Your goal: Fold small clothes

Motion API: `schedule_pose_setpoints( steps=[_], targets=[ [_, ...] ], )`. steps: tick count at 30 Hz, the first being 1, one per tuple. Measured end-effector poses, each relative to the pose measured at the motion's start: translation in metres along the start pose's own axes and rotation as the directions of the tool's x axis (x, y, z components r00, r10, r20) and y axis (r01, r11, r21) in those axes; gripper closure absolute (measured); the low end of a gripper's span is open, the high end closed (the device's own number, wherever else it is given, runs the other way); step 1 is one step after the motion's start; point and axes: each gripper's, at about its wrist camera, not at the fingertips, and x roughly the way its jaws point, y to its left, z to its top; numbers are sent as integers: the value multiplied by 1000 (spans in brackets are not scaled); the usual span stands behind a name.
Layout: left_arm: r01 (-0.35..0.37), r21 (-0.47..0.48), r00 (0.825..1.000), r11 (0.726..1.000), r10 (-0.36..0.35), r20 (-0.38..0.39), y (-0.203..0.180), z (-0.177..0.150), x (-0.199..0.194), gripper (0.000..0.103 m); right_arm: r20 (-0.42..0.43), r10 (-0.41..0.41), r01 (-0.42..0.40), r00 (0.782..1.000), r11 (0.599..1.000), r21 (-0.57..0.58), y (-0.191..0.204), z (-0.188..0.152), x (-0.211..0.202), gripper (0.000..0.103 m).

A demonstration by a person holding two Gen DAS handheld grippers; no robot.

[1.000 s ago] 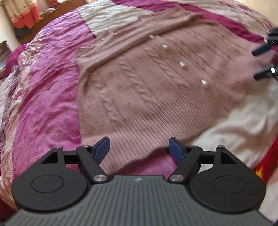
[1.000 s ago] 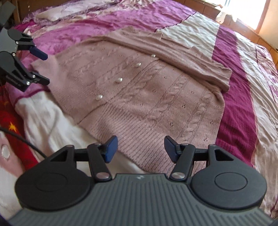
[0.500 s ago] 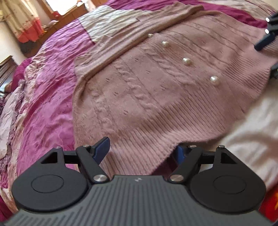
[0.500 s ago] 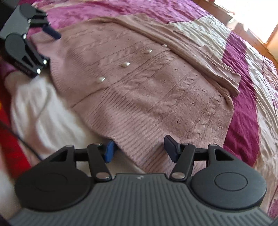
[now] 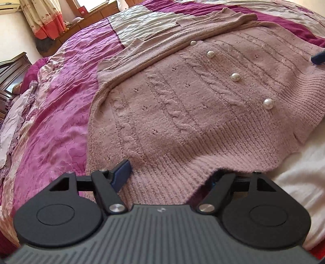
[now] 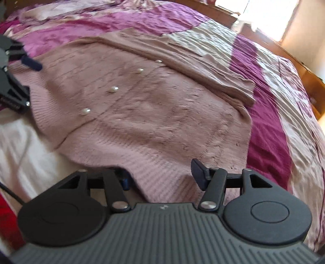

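A pink cable-knit cardigan (image 5: 182,105) with pearl buttons (image 5: 268,103) lies flat on the bed; it also shows in the right wrist view (image 6: 154,113). My left gripper (image 5: 168,174) is open and straddles the ribbed hem (image 5: 168,162). Its left finger lies on top of the knit; its right finger is hidden under the hem. My right gripper (image 6: 162,174) is open over the hem's other corner (image 6: 162,172), with its left finger tucked under the fabric. The left gripper shows at the left edge of the right wrist view (image 6: 14,85).
The bed has a magenta and cream quilt (image 5: 50,126). A white sheet (image 6: 22,142) lies in front of the hem. Red fabric (image 6: 8,223) is at the near edge. Curtains (image 5: 44,18) and a wooden headboard (image 6: 304,67) stand beyond the bed.
Both grippers have moved forward and down onto the cardigan's hem. Each now has one finger slid under the hem edge. Jaws stay open.
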Motion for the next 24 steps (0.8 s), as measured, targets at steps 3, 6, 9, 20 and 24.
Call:
schedule_pose_setpoints(
  steps=[3,6,9,20,24],
  targets=[
    [8,3,1000,1000,-8,9,-3,1,-3,43,0,-14,14,1000,999,30,-3,-1,2,75],
    [23,-11,1000,1000,-22,19,-4,2,-7,69,12,-34,33,999,998,47,-6,-1,2,82],
    [37,-52,999,998,-35,33,-1,6,-11,90,38,-44,41,998,996,75,-9,1,-1,88],
    [7,-155,987,988,18,159,18,39,-36,96,176,-110,90,978,989,114,-19,27,-20,95],
    [9,-186,976,983,32,214,26,56,-43,97,222,-136,109,966,986,129,-26,41,-24,95]
  ],
)
